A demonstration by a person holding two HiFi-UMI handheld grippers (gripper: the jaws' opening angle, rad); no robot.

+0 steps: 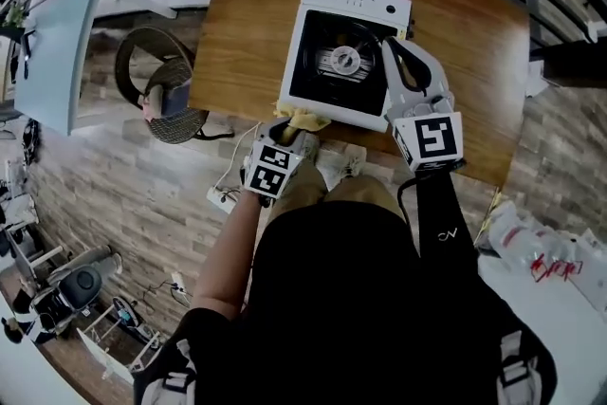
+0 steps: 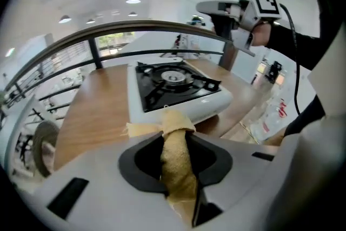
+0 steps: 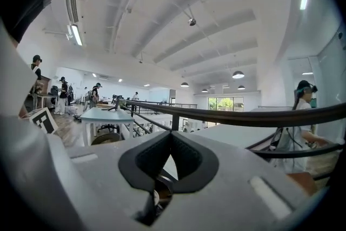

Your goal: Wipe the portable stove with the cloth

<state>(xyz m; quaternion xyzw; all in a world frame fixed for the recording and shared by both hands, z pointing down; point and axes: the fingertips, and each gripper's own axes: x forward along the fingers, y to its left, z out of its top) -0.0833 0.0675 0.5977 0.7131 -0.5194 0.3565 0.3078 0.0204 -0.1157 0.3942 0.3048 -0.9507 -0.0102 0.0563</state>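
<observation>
Indoors, a wooden table (image 1: 237, 33) stands on a brick-patterned floor (image 1: 114, 175), with a dark railing (image 2: 162, 24) beyond its far side and the white, black-topped portable stove (image 1: 313, 62) near its middle. At the stove's near edge the left hand-held gripper (image 2: 175, 140) is clamped on the yellow cloth (image 2: 174, 159). The right hand-held gripper (image 3: 170, 140) hangs over the stove's right side, jaws pressed together on nothing.
</observation>
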